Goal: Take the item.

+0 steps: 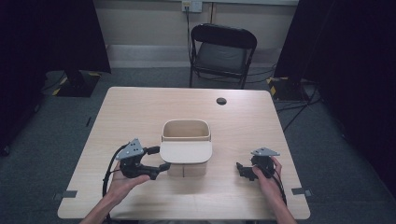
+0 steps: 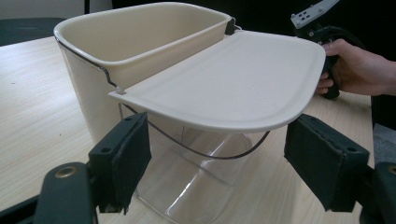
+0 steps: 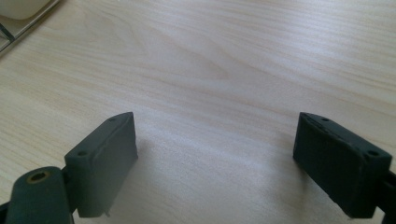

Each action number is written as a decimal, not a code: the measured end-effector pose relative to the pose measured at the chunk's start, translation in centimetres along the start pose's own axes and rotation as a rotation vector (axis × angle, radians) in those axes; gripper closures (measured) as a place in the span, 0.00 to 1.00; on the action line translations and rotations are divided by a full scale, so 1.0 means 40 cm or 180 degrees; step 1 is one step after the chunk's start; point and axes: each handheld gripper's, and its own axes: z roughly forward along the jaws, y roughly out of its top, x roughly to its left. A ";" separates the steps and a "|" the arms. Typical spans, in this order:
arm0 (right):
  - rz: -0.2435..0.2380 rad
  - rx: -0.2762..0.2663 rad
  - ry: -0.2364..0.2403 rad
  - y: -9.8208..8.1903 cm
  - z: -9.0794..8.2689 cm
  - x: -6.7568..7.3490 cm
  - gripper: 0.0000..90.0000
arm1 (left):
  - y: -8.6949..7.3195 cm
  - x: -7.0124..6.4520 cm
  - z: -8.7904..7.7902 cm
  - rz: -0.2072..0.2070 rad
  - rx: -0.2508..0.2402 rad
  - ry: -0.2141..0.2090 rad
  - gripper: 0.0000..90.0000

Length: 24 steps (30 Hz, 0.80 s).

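**Lid still open, no grasp made on the bin**

Black jaws of the left gripper (image 2: 217,163) sit closest to us in the left gripper view, spread wide, with nothing between the pads. Just beyond them hangs the front edge of the cream lid (image 2: 233,81), which projects flat from the bin toward the person.

We record the cream bin (image 1: 186,130) near the middle of the table (image 1: 140,107). Its lid (image 1: 186,151) is hinged at the near rim and lies swung out level over a clear lower section (image 2: 196,177), so the cavity is uncovered. A thin wire bail (image 2: 210,151) loops beneath the lid.

Progress, as we judge it: the work appears to concern the lid. Neither gripper touches the bin, so whatever lid move is in hand has not begun. Left to do: bring the left jaws onto the lid's front edge, close them, and swing the lid.

Pose: the left gripper (image 1: 152,163) is held just left of the bin, jaws pointing at the lid, level with or slightly below its edge, palm under the tool. The right gripper (image 1: 245,170) rests low, well apart to the right of the bin, its jaws (image 3: 224,163) released and wide over bare wood, pointed at the tabletop. We read the right hand (image 1: 271,179) as idle or waiting to steady the bin.
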 end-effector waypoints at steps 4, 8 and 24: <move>-0.0004 0.0002 0.0000 0.000 0.000 0.000 0.14 | 0.005 0.003 -0.002 -0.0004 -0.0013 -0.0013 0.24; -0.0001 0.0001 0.0000 0.000 0.000 0.000 0.14 | 0.007 0.003 0.000 -0.0031 -0.0032 -0.0019 0.23; -0.0002 0.0002 0.0001 0.000 0.000 0.000 0.14 | 0.016 0.012 0.006 -0.0052 -0.0073 -0.0009 0.22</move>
